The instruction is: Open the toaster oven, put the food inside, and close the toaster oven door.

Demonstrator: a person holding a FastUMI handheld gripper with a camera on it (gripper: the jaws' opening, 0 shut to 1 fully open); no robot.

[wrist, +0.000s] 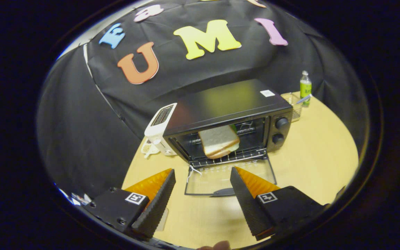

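Observation:
A black toaster oven [227, 104] stands on the wooden table [318, 163] with its glass door [231, 178] folded down flat toward me. A sandwich [219, 141] of sliced bread rests on the wire rack [229, 157] inside the cavity. My gripper [202, 173] is open, fingers spread wide with nothing between them. It hovers above the table, just short of the lowered door's handle [223, 192], which shows in the gap between the fingertips.
A white pop-up toaster [159, 129] stands against the oven's left side. Behind the oven's right corner sit a clear container [295, 104] and a green bottle [305, 87]. Two knobs [280, 130] are on the oven's right front. Bare table lies to the right.

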